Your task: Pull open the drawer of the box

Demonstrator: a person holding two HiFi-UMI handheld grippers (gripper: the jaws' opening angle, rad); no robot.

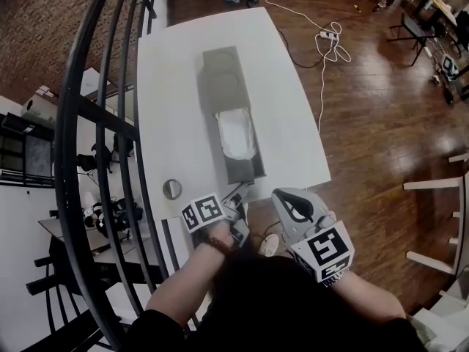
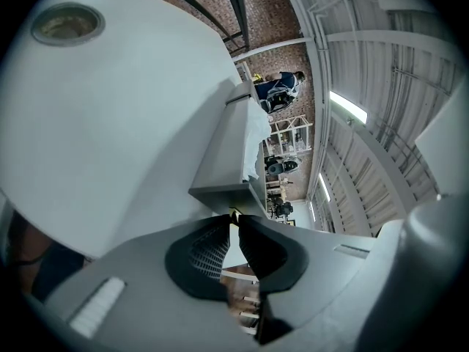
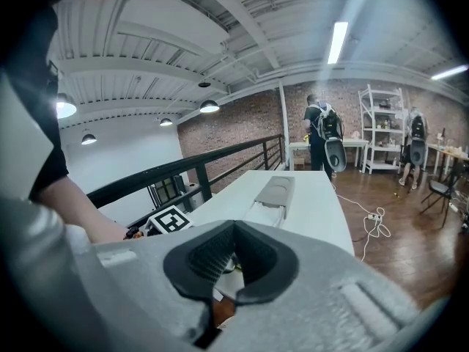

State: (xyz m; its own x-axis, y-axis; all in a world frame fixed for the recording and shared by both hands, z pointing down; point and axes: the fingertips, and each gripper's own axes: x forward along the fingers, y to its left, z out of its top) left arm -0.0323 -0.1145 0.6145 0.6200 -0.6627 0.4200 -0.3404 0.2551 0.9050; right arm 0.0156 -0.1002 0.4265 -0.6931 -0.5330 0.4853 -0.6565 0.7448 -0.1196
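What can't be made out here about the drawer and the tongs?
- The white stuff in the drawer: too small and pale in the head view to name.
- The drawer's front face: mostly covered by the left tongs, head view.
- The yellowish speck at the left tongs' tips: too tiny, left gripper view.

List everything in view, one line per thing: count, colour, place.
table: one, white, centre of the head view.
box: one, grey, lying lengthwise on the table.
drawer: one, grey, pulled out of the box toward the person.
drawer contents: one, white and crumpled, too unclear to name.
ring: one, pale, possibly a tape roll, on the table left of the drawer.
power strip: one, white with a white cable, on the wooden floor right of the table.
railing: one, black, left of the table.
left gripper: one, grey, jaws together, at the drawer's front end.
right gripper: one, grey, jaws together, beside the left one.
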